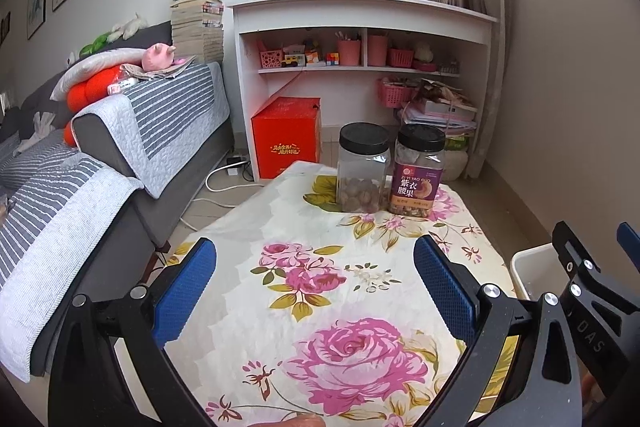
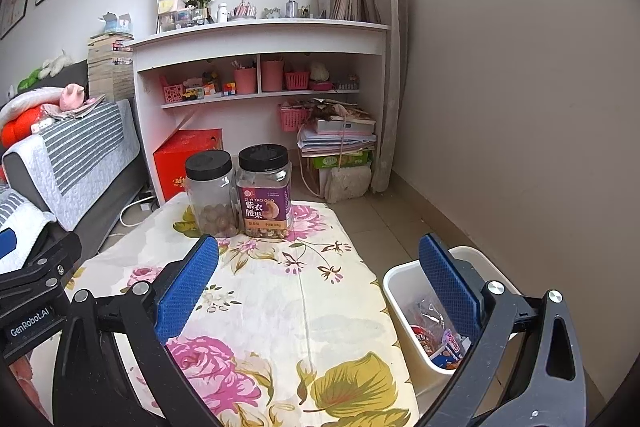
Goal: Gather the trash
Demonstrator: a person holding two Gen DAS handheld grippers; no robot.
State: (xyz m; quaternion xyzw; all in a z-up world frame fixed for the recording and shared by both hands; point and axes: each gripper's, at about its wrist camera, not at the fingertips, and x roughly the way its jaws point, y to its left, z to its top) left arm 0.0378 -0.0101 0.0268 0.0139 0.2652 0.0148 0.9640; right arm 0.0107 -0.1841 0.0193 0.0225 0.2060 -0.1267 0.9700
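Note:
A white trash bin [image 2: 400, 291] stands on the floor at the table's right side, with snack wrappers [image 2: 444, 343] inside; its rim also shows in the left wrist view [image 1: 532, 263]. My left gripper [image 1: 316, 287] is open and empty above the floral tablecloth [image 1: 320, 307]. My right gripper [image 2: 320, 287] is open and empty, its right finger [image 2: 448, 283] over the bin and its left finger over the table [image 2: 280, 307]. No loose trash shows on the cloth.
Two black-lidded jars stand at the table's far end: a clear one with nuts [image 1: 363, 169] and a purple-labelled one [image 1: 419, 177]. A grey sofa [image 1: 120, 155] runs along the left. A white shelf unit [image 1: 360, 27], a red box [image 1: 286, 137] and stacked papers [image 2: 340, 135] lie beyond.

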